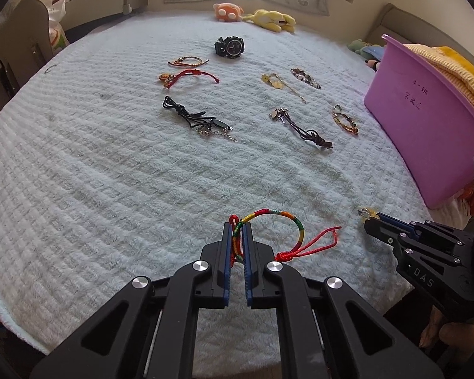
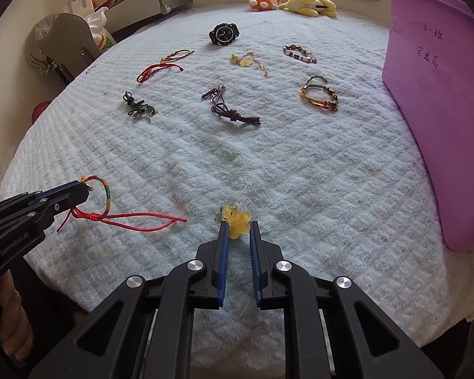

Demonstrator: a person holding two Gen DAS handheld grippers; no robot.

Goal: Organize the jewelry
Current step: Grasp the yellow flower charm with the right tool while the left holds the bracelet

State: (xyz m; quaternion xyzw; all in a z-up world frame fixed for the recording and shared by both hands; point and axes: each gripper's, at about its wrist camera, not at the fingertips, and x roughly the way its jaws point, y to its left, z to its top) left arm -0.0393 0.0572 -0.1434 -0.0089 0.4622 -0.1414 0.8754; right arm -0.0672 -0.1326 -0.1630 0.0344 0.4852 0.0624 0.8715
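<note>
Currently a rainbow cord bracelet (image 1: 278, 218) is clamped in the left gripper (image 1: 238, 230), well short of the purple bin (image 1: 426, 120). Nearer the bin, a yellow charm (image 2: 237, 222) is pinched by the right gripper (image 2: 238, 229).

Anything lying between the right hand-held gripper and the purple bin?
No. In the right wrist view, only bare blue-white blanket lies between the right hand-held gripper, holding a yellow charm, and the purple bin.
</note>
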